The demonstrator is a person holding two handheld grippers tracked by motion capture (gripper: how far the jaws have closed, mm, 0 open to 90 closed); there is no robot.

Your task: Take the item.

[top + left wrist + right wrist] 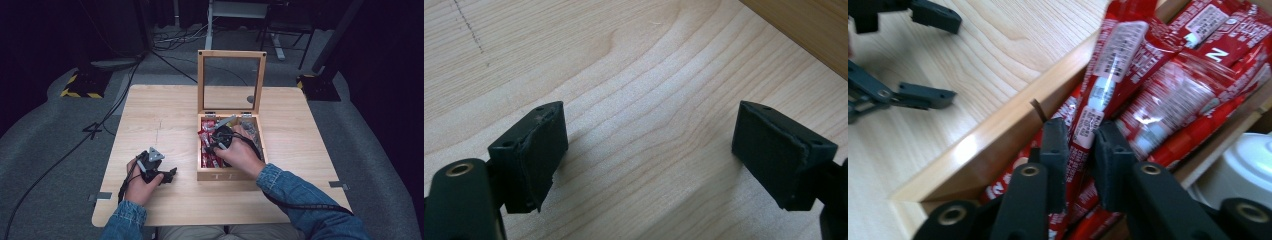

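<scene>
Red stick sachet (1100, 95), one of many in the left compartment of the wooden box (231, 174): pinched at its lower end between the pads of the right tool (1082, 150), its upper part tilted up and leaning across the neighbouring sachets (1168, 105). Right tool closed down to a narrow gap on the sachet alone, as far as the right gripper view shows.

Risks, judged:
- Grip sits near one end on slick foil; the long free end could swing or slide out on lifting.
- Neighbouring sachets lie against it and may be dragged up with it.
- The box's near wall (998, 135) lies just beside the left pad; a lift towards it could snag.

Left tool (159, 172) rests on the worktop (634, 75) left of the box, wide open, holding nothing. Glass lid (231, 82) stands upright behind.
</scene>
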